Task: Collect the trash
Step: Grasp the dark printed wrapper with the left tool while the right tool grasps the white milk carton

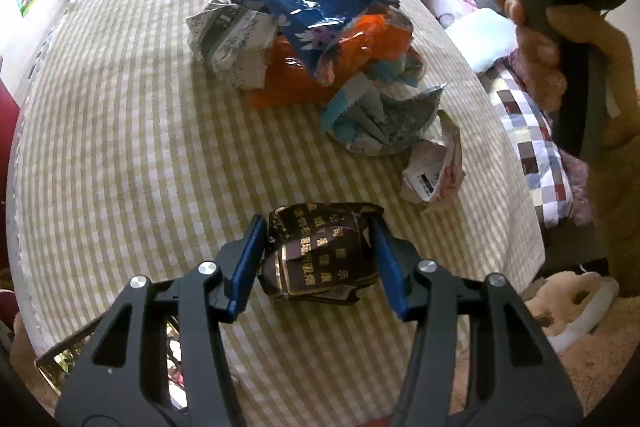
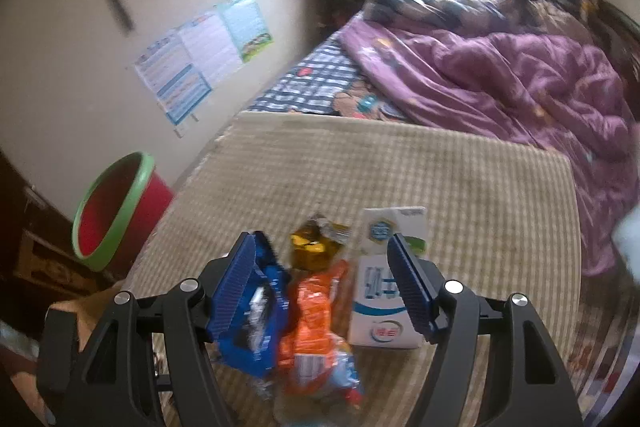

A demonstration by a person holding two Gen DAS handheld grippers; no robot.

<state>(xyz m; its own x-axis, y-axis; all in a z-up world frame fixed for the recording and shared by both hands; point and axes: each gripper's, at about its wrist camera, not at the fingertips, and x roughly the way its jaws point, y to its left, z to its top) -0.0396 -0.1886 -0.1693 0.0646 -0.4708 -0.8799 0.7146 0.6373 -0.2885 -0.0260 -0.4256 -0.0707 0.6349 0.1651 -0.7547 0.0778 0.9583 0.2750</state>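
- Checked cloth point(image 1: 132, 131), beige and white, covers the low pad where all the rubbish lies; it sits against the bed with its purple quilt point(image 2: 520, 87), so everything is within my reach from one side.
- Red bin point(image 2: 120, 211) with a green rim stands on the floor just beside the cloth's left edge, tilted mouth toward me. I judge it is where the rubbish goes.
- Heaped in the middle of the cloth is the main pile: an orange bag point(image 1: 304, 67) under a blue wrapper point(image 1: 320, 11), with crumpled grey paper point(image 1: 232, 43) touching them on the left. Piled like that, it will need more than one trip.
- My right gripper point(image 2: 322, 283) hangs over that pile, pointing down, with its blue pads point(image 2: 408, 283) well apart. The blue wrapper touches the left pad, and the white carton point(image 2: 384, 291) stands partly behind the right one, but nothing is pinched between them: I count this hand as open and waiting.
- White scrap point(image 1: 436, 171) lies loose, near the pile's nearer edge.
- Smallest is the brown pack point(image 1: 320, 259), crushed, lying alone at the near side of the cloth. My left gripper point(image 1: 318, 263) straddles it, tipped steeply down, with a pad at each end. Both pads look to be meeting the foil, so I take it as gripped, though lightly; the next step, I think, is lifting it to the bin.
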